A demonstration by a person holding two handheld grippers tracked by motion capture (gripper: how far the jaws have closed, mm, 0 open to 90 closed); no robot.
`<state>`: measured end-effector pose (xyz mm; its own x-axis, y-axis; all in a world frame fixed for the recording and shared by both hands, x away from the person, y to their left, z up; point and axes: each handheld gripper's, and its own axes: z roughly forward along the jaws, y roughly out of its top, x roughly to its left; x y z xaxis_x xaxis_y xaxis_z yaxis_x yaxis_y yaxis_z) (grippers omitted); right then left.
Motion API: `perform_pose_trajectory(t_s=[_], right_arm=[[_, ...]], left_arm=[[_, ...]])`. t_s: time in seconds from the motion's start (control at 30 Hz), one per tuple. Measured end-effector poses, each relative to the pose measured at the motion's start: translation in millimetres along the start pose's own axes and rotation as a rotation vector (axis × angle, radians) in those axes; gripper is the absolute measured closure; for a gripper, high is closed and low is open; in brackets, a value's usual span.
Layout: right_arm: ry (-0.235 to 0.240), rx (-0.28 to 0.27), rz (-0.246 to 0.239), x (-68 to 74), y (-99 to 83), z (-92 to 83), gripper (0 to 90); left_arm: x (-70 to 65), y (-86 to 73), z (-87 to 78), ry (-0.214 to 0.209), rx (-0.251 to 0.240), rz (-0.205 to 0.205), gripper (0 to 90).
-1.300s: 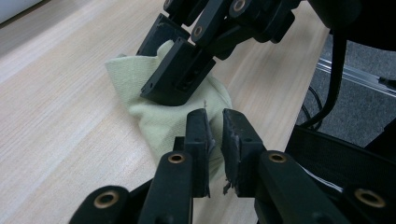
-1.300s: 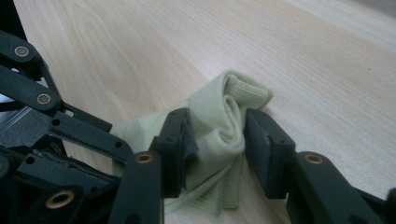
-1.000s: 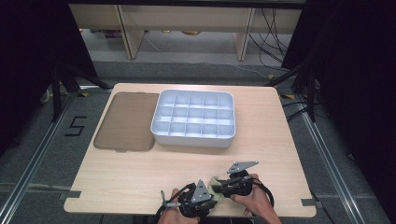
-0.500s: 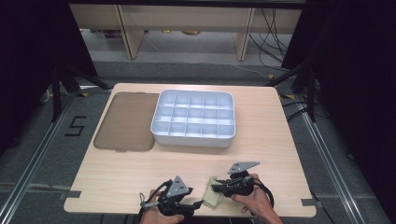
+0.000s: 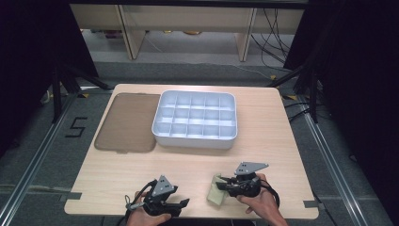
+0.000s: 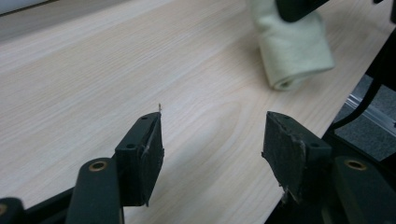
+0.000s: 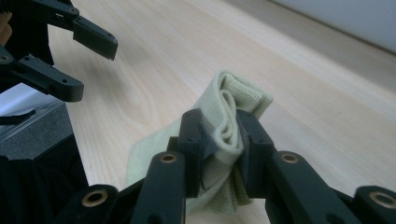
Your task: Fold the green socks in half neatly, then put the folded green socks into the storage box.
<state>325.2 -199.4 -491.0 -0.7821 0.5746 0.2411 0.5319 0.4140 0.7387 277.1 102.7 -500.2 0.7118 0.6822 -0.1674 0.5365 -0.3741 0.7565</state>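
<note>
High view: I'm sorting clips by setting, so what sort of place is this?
Probably a lab recording station, not a home: a bare wooden table stands between dark curtains, loose cables trail across the floor behind it, and a taped number marks the floor at its left.

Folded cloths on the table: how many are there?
1. The pale green folded cloth lies near the table's front edge, clamped in the right gripper. The compartments of the white tray look empty, though its near wall hides part of the front row.
</note>
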Motion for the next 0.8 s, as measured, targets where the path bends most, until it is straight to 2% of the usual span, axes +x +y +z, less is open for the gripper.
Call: perform_pose_trajectory(t_s=[0.03, 0.07, 0.1, 0.13, 0.2, 0.23, 0.27, 0.3, 0.33, 0.37, 0.47, 0.53, 0.57, 0.6, 0.63, 0.67, 0.7, 0.73, 0.77, 0.8], right_arm=[[0.000, -0.018, -0.018, -1.8, 0.3, -0.6, 73.9], [-0.018, -0.028, -0.043, -3.1, 0.7, -3.0, 73.9], [-0.011, -0.030, -0.022, -2.3, 0.9, -5.2, 73.9], [-0.025, -0.047, -0.059, -4.6, 1.5, -5.6, 73.9], [-0.019, -0.046, -0.049, -4.2, 1.5, -5.8, 73.9], [0.000, -0.055, -0.052, -4.9, 1.9, -6.1, 73.9], [0.000, -0.055, -0.052, -4.9, 1.9, -6.1, 73.9], [-0.031, -0.056, -0.051, -4.0, 2.5, -8.2, 73.9], [-0.031, -0.056, -0.051, -4.0, 2.5, -8.2, 73.9], [-0.037, -0.074, -0.056, -5.0, 2.9, -7.8, 73.9], [-0.049, -0.073, -0.067, -5.9, 4.4, -10.8, 73.9], [-0.054, -0.069, -0.070, -7.0, 5.5, -12.5, 73.9], [-0.059, -0.076, -0.082, -9.2, 6.6, -13.6, 73.9], [-0.059, -0.076, -0.082, -9.2, 6.6, -13.6, 73.9], [-0.082, -0.090, -0.078, -10.8, 7.9, -16.1, 73.9], [-0.082, -0.090, -0.078, -10.8, 7.9, -16.1, 73.9], [-0.092, -0.096, -0.060, -10.8, 9.4, -17.6, 73.9], [-0.092, -0.096, -0.060, -10.8, 9.4, -17.6, 73.9], [-0.094, -0.099, -0.080, -13.6, 10.7, -18.4, 73.9], [-0.075, -0.104, -0.080, -14.7, 11.9, -17.9, 73.9]], left_arm=[[1.9, -0.2, -0.2, 0.017, 0.004, 0.017, 37.0], [2.8, -1.1, 1.1, 0.035, 0.001, 0.008, 36.9], [9.7, -1.9, 0.0, 0.066, 0.028, 0.040, 36.0], [9.7, -1.9, 0.0, 0.066, 0.028, 0.040, 35.6], [14.4, -3.5, 0.4, 0.078, 0.021, 0.018, 35.6], [16.0, -3.8, -0.9, 0.092, 0.032, 0.011, 34.5], [18.1, -3.6, -1.7, 0.089, 0.039, 0.011, 34.5], [17.6, -3.9, -1.7, 0.095, 0.025, -0.015, 29.8], [17.6, -3.8, -1.6, 0.101, 0.024, -0.033, 29.8], [18.6, -4.2, -1.3, 0.111, 0.019, -0.035, 28.2], [19.7, -4.6, -2.8, 0.118, 0.031, -0.034, 27.5], [22.1, -5.0, -3.7, 0.126, 0.032, -0.019, 26.2], [21.4, -4.9, -2.8, 0.132, 0.017, -0.040, 25.4], [22.1, -4.8, -2.5, 0.134, 0.016, -0.039, 25.4], [22.6, -4.8, -2.6, 0.138, 0.023, -0.040, 24.2], [26.0, -4.4, -5.0, 0.137, 0.057, 0.008, 24.2], [24.3, -5.5, -1.8, 0.138, 0.018, -0.034, 23.8], [24.4, -6.4, -1.4, 0.139, 0.017, -0.048, 23.8], [25.2, -6.6, -1.4, 0.148, 0.021, -0.046, 23.3], [25.7, -6.8, -1.5, 0.151, 0.024, -0.044, 22.9]])
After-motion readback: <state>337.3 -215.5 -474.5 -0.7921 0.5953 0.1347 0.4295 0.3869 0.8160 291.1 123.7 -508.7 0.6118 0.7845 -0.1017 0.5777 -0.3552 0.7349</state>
